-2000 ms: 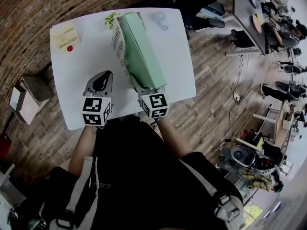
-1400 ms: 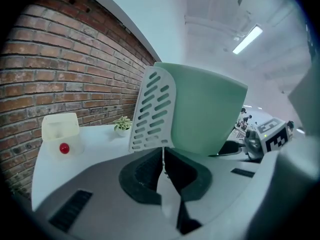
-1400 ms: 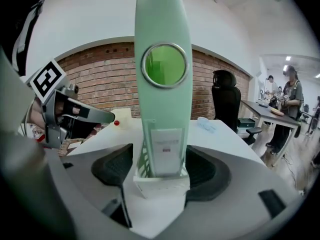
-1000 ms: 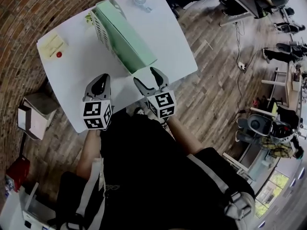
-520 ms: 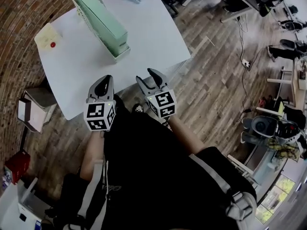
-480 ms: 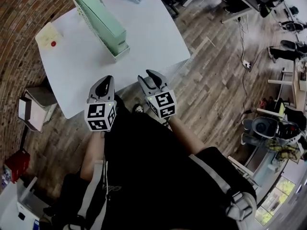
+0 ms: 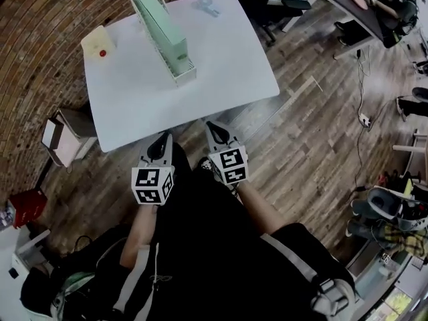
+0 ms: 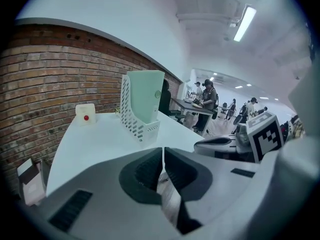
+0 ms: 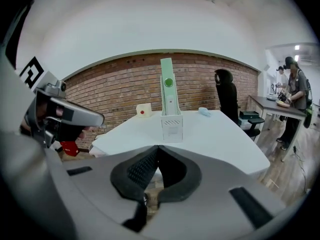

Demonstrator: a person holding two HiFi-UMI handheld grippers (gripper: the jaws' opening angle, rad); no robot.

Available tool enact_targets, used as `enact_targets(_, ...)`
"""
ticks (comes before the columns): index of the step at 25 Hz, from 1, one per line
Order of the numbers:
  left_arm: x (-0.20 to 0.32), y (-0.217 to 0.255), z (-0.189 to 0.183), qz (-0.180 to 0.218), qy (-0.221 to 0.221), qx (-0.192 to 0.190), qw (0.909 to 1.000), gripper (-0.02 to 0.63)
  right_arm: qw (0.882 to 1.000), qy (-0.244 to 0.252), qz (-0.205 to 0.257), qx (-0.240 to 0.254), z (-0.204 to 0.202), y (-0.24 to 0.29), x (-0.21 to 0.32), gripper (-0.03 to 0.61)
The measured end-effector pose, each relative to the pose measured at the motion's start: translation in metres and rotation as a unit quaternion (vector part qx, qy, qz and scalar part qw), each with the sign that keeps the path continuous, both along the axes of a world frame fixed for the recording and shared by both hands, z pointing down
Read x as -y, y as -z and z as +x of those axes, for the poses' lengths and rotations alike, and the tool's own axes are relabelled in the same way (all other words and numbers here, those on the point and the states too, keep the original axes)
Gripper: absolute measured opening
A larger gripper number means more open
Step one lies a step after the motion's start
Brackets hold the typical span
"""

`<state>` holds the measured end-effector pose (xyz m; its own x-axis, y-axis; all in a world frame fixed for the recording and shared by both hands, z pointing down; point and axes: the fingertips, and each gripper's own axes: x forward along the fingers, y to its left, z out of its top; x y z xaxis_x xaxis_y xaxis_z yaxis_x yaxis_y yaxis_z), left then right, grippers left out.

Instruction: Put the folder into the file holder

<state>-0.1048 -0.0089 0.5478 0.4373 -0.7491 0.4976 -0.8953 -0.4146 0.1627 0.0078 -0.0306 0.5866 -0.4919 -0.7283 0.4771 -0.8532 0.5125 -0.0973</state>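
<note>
I hold my left hand-held gripper (image 7: 162,139) and right hand-held gripper (image 7: 214,127) side by side, just off the near edge of the worktop (image 7: 221,72) and above the wooden floor (image 7: 301,139), both clenched on nothing. The green folder (image 7: 162,22) stands upright in the white holder (image 7: 182,72) on the worktop's far side, near a brick wall (image 7: 33,65)

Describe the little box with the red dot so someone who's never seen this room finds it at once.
Find the white table beside the brick wall. On the table's corner nearest that wall, apart from the white file holder with the green folder, sits a small cream box. Only it carries a round red dot on its side.
</note>
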Motion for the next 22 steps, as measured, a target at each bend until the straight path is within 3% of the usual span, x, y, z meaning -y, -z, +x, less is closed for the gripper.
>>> enact_targets(5, -0.010, 0.013, -0.009, -0.001, 0.020, -0.009, 0.9997, 0.031, 1.000, 0.006, 0.010, -0.004, -0.008, 0.017, -0.013, 0.009)
enact_targets(10, 0.001, 0.050, -0.009, 0.033, 0.016, -0.034, 0.9987, 0.031, 0.999, -0.004, 0.046, 0.004, -0.014, 0.063, -0.003, 0.009)
enact_targets(15, 0.018, 0.116, -0.018, 0.097, 0.019, -0.065, 0.9929, 0.031, 0.994, -0.014, 0.108, 0.013, -0.022, 0.134, 0.013, 0.008)
enact_targets(22, 0.036, 0.207, -0.035, 0.199, 0.019, -0.054, 0.9782, 0.031, 0.980, -0.036, 0.193, 0.025, -0.023, 0.227, 0.028, 0.009)
